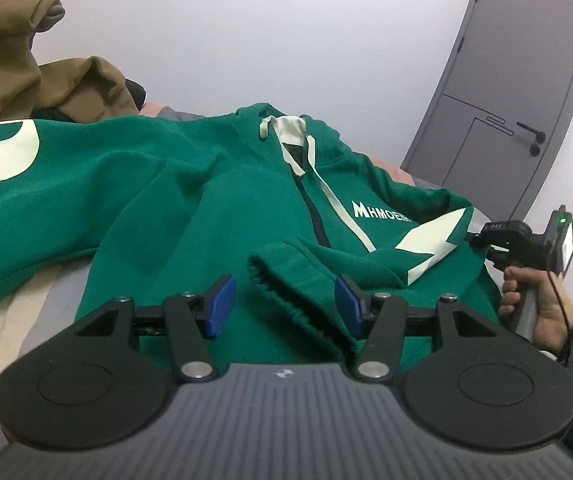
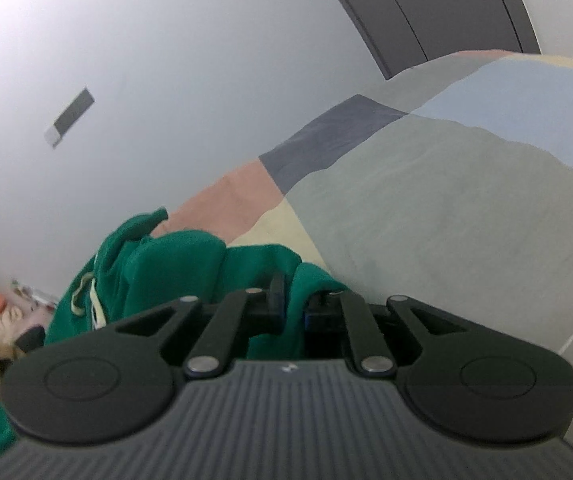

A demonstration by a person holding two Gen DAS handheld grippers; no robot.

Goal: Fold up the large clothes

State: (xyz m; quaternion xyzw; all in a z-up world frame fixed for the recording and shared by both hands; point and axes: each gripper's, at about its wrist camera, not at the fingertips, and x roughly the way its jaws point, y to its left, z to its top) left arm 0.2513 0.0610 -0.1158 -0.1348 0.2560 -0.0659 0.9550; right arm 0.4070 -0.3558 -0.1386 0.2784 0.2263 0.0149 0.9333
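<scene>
A green zip hoodie (image 1: 206, 184) with cream drawstrings and a cream lightning mark lies spread front-up on the bed. One sleeve is folded across its front, and the ribbed cuff (image 1: 282, 276) lies between the blue pads (image 1: 220, 306) of my left gripper (image 1: 285, 306). That gripper is open, just above the cloth. In the right wrist view my right gripper (image 2: 292, 304) is shut on a bunched fold at the edge of the hoodie (image 2: 174, 268). A person's hand (image 1: 534, 308) holds that gripper at the hoodie's right side.
A heap of brown clothing (image 1: 26, 60) sits at the back left. The patchwork bedcover (image 2: 446, 208) stretches to the right of the hoodie. A grey door (image 1: 518, 80) and a pale wall stand behind the bed.
</scene>
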